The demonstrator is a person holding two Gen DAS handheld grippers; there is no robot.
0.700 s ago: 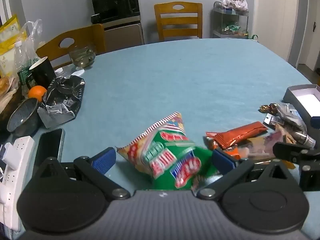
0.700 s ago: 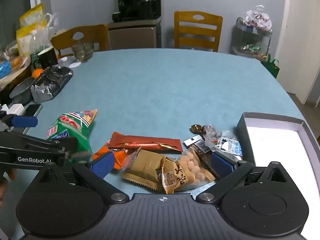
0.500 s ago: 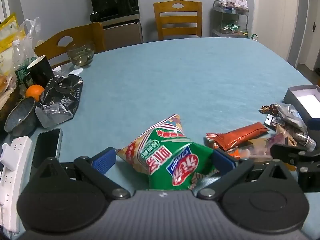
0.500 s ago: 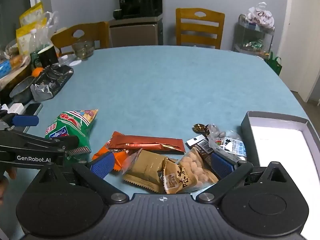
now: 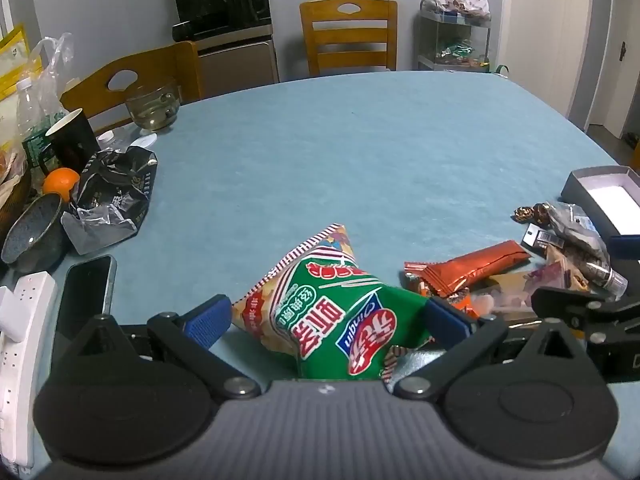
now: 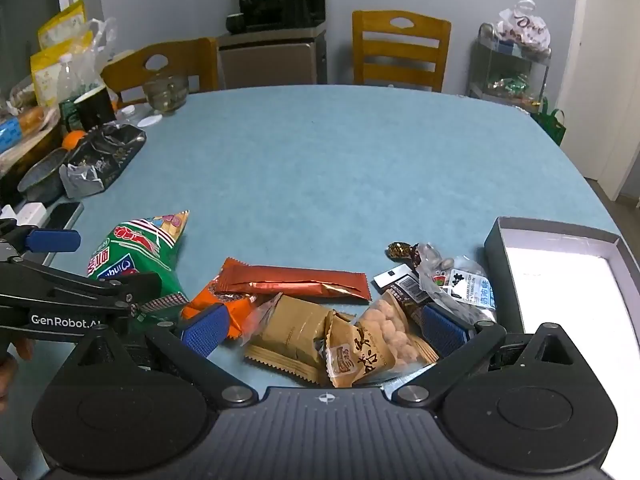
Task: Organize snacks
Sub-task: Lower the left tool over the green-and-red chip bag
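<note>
Left wrist view: the left gripper [image 5: 326, 322] is spread wide around a green snack bag [image 5: 340, 312] at 6 o'clock on the blue table [image 5: 360, 152]. Its right pad looks to touch the bag; the left stands apart. Closing here may crush the puffy bag or squirt it sideways.

Right wrist view: the right gripper [image 6: 322, 326] gapes wide over a heap — a tan wafer pack [image 6: 292, 330] and peanut pack [image 6: 372, 340] — with the open box [image 6: 556, 232] at 3 o'clock. It risks pinching two packs together.
</note>
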